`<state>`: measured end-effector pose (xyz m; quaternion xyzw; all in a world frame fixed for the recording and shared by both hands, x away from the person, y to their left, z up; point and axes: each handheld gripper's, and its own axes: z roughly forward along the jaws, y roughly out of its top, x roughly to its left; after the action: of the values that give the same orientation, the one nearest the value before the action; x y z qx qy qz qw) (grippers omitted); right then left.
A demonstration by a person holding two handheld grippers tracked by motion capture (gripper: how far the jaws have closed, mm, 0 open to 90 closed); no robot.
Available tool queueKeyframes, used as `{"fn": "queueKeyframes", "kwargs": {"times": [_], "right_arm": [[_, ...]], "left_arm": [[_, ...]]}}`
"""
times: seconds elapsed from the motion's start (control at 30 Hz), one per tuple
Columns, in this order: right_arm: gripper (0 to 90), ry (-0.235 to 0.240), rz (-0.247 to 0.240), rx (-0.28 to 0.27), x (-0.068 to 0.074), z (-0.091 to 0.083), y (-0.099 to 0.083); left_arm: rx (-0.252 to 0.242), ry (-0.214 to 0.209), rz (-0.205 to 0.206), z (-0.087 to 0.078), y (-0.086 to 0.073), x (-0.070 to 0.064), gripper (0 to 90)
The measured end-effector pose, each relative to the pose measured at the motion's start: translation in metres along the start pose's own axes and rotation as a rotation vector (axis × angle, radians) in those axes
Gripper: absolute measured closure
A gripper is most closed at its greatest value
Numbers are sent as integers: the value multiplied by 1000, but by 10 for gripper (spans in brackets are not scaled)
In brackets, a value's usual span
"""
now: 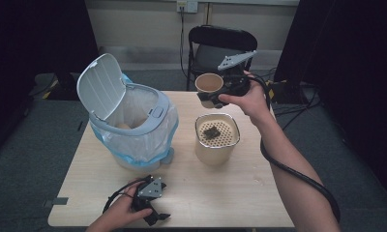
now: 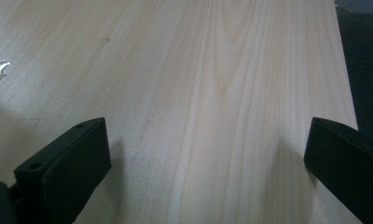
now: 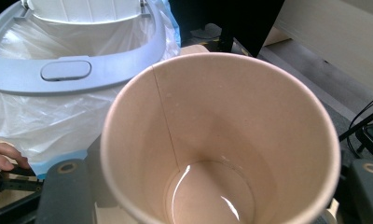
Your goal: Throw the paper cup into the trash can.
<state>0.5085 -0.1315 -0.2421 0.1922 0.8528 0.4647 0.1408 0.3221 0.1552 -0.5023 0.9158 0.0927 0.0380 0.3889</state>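
While my right tongs [image 1: 215, 99] grip the cup [image 1: 209, 83] in the air behind the strainer [image 1: 217, 130], my left tongs [image 1: 152, 212] rest wide open on the table [image 1: 230, 193]. With liquid pooled in the cup, I should carry it level toward the bin [image 1: 133, 125], then tip slowly.

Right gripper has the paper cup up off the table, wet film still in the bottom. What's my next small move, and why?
Probably carry the paper cup left toward the open bin and drop it in. The right gripper holds it in the air behind the strainer container, where dark dregs already sit on the mesh; only a thin film of liquid shows in the cup. The bin's lid is up. The left gripper rests open on the table.
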Motion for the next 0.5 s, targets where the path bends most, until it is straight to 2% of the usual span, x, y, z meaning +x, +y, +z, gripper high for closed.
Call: {"fn": "queueKeyframes", "kwargs": {"times": [0.33, 0.5], "right_arm": [[267, 28, -38, 10, 9, 2, 20], [266, 42, -35, 0, 11, 4, 30]], "left_arm": [[-1, -5, -8, 0, 0, 0, 0], [-1, -5, -9, 0, 0, 0, 0]]}}
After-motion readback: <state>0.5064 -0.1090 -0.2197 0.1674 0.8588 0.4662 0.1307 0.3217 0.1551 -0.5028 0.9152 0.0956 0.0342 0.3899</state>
